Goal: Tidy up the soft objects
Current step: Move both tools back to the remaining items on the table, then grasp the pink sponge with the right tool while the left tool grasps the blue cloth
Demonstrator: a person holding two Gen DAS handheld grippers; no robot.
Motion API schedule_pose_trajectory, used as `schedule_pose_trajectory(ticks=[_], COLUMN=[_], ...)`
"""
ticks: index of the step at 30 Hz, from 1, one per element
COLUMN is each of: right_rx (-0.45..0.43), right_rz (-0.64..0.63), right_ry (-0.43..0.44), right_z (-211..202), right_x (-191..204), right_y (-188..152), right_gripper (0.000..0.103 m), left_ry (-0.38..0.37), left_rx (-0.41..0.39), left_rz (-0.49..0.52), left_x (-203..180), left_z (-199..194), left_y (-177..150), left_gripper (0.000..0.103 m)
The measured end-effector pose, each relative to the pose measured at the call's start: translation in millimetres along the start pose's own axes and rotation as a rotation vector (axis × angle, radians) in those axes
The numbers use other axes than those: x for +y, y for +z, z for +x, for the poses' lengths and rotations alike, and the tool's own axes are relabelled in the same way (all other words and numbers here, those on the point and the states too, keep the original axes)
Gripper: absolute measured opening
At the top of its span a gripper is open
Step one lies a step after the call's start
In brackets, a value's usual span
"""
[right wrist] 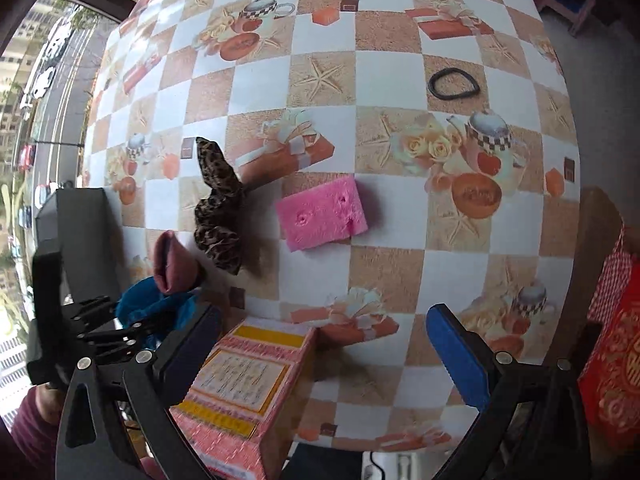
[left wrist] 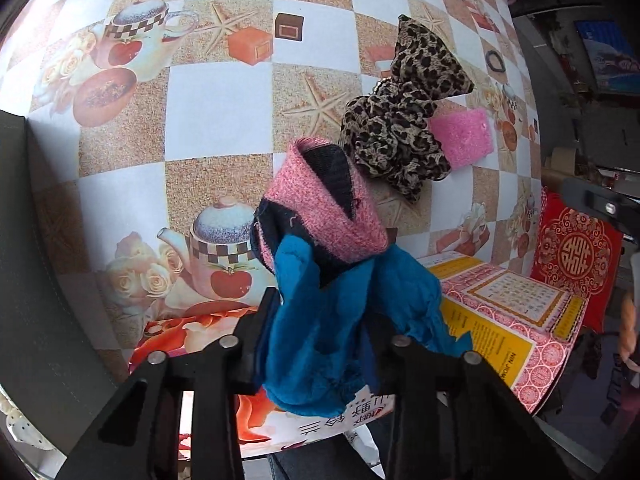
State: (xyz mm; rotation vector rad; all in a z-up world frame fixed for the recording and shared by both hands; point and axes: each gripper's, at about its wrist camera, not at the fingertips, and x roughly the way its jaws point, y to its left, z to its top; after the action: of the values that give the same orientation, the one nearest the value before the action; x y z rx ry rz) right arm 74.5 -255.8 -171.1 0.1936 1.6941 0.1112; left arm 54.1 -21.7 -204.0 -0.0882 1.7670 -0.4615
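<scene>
Soft things on one checkered table

One table (right wrist: 400,272) holds one pink box (right wrist: 244,384), one leopard scrunchie (left wrist: 404,128), one pink sponge (right wrist: 322,214) and one black hair tie (right wrist: 454,84). Left gripper (left wrist: 316,344) squeezes one blue cloth (left wrist: 332,328) with one pink sock (left wrist: 324,204), above the table's near edge. Right gripper (right wrist: 320,360) hangs wide apart, holding nothing.

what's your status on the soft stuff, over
Left gripper shut on blue cloth with a pink sock. Right gripper open, empty. Leopard scrunchie, pink sponge, black hair tie on table. Nothing blocking.
</scene>
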Motion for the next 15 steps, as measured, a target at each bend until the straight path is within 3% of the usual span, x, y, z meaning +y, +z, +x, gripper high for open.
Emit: schedule_pose_trajectory(ticks=[7, 15], right_rx=[0.018, 0.011], right_rz=[-0.11, -0.151], right_ry=[-0.094, -0.099], right_z=[61, 90], right_x=[12, 14], right_y=[34, 40], right_gripper=[0.103, 0.102], left_ry=[0.0, 0.051], left_rx=[-0.051, -0.087], left_rz=[-0.048, -0.043], left_x=[1, -5], left_z=[-6, -11], left_y=[-1, -5], left_gripper=[0.031, 0.031])
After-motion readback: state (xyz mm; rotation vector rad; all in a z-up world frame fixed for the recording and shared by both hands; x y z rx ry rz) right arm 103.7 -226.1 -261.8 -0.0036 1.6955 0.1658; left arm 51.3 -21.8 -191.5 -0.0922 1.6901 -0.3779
